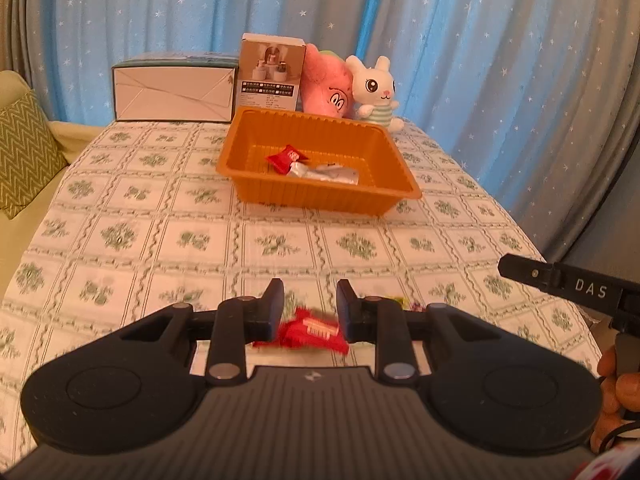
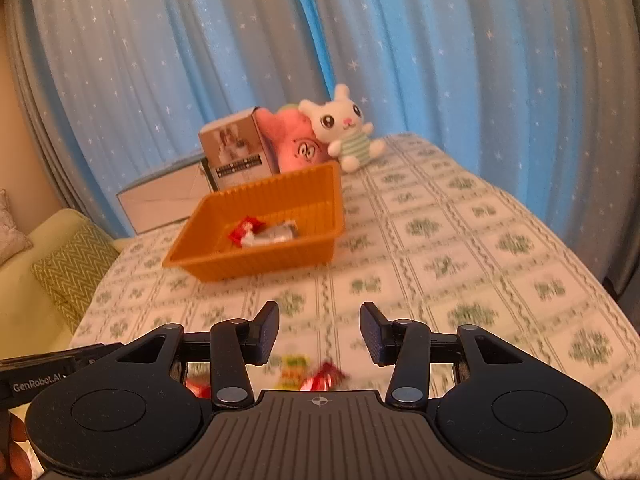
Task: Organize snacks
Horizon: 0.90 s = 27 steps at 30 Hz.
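An orange tray [image 1: 256, 142] [image 2: 280, 196] sits mid-table and holds a red packet [image 1: 285, 157] [image 2: 245, 229] and a silver packet [image 1: 326, 172] [image 2: 276, 234]. My left gripper [image 1: 310, 304] hangs low over the near table, its jaws partly open on either side of a red snack packet [image 1: 314, 332]; whether they grip it is unclear. My right gripper [image 2: 319, 330] is open and empty. Below it lie a yellow-green packet [image 2: 294, 368] and red packets [image 2: 324, 376], blurred. The right gripper's tip [image 1: 560, 276] shows at the right of the left wrist view.
A white box [image 1: 174, 90], a printed carton [image 1: 270, 76], a pink plush [image 1: 326, 88] and a white bunny plush [image 1: 374, 90] stand behind the tray. Blue starred curtains hang behind. A sofa with a green cushion [image 1: 24, 152] is at the left. The table edge drops off at the right.
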Available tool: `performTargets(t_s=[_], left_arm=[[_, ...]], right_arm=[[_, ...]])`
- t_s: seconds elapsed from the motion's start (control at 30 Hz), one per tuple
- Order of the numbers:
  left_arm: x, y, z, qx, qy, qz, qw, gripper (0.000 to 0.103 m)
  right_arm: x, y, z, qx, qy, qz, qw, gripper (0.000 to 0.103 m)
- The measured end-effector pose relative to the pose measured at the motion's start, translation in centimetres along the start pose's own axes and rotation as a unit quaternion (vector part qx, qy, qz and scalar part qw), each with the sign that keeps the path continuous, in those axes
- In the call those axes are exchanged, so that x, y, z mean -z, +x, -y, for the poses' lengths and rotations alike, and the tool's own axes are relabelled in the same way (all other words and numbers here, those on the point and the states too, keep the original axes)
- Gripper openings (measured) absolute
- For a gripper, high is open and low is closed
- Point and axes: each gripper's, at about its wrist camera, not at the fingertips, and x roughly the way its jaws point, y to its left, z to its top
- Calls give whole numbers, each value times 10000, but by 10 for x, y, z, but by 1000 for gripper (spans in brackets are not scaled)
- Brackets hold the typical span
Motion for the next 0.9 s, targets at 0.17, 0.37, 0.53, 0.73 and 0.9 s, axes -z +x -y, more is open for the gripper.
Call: performTargets(t_s=[0.17,0.37,0.53,0.73,0.9], left_arm=[[19,-18,-2,-88,-27,-76,9999,24],[39,-26,-3,-151,-53,-247,9996,24],[49,-27,-2,-183,-27,-372,9991,24],[51,-25,-2,-201,-5,-419,9989,24],[51,-22,-3,-207,-13,-462,9987,24]], right_arm=[[21,-17,-2,-18,-12,-254,9997,45],[44,-22,-7,12,-84,-589,9982,45],[52,-23,-8,3,-138,-718,9973,45],[54,-20,-7,36,-141,-852,9963,45],[56,-17,-6,62,-131,-890,9959,45]])
